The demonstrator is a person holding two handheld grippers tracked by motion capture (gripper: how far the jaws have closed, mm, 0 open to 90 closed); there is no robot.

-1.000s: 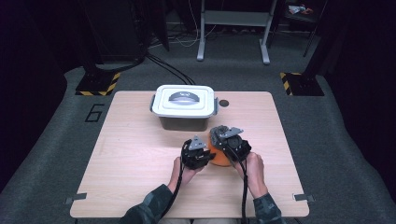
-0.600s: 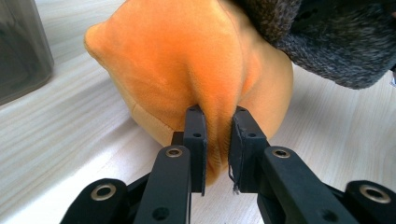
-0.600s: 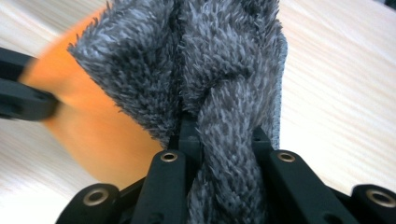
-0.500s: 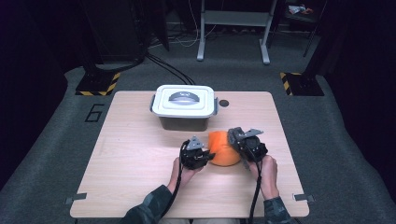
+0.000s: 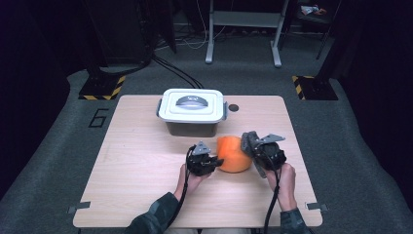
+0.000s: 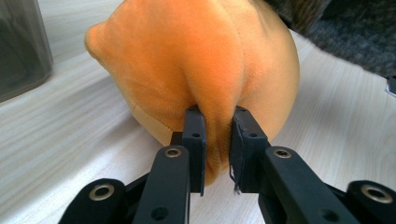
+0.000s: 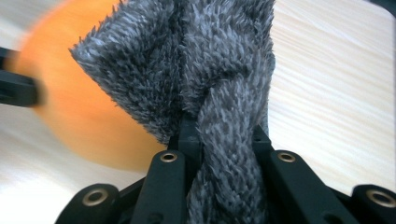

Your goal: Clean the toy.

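- An orange plush toy (image 5: 234, 154) sits on the near right part of the tabletop (image 5: 141, 161), just in front of a lidded plastic box (image 5: 193, 111) and between two hand-held grippers.
- The left gripper (image 6: 217, 140) has its fingers (image 6: 195, 135) clenched on a fold of the toy's orange fabric; in its own view the fabric bulges up between the black pads.
- The right gripper (image 7: 224, 140) is clamped on a tuft of grey furry material (image 7: 205, 60), seemingly a part attached to the toy's right side; in the high view that gripper (image 5: 260, 146) sits at the toy's right edge.
- The orange body shows blurred behind the grey fur in the right gripper view.
- Judged from this, the step in hand is pulling the grey piece away from the orange body, one hand anchoring and the other drawing outward.
- The next move likely calls for a firm left grip and a steady sideways pull by the right, since soft pile can slip from the pads.
- The box stays closed, its lid (image 5: 192, 103) latched, well clear of both hands.
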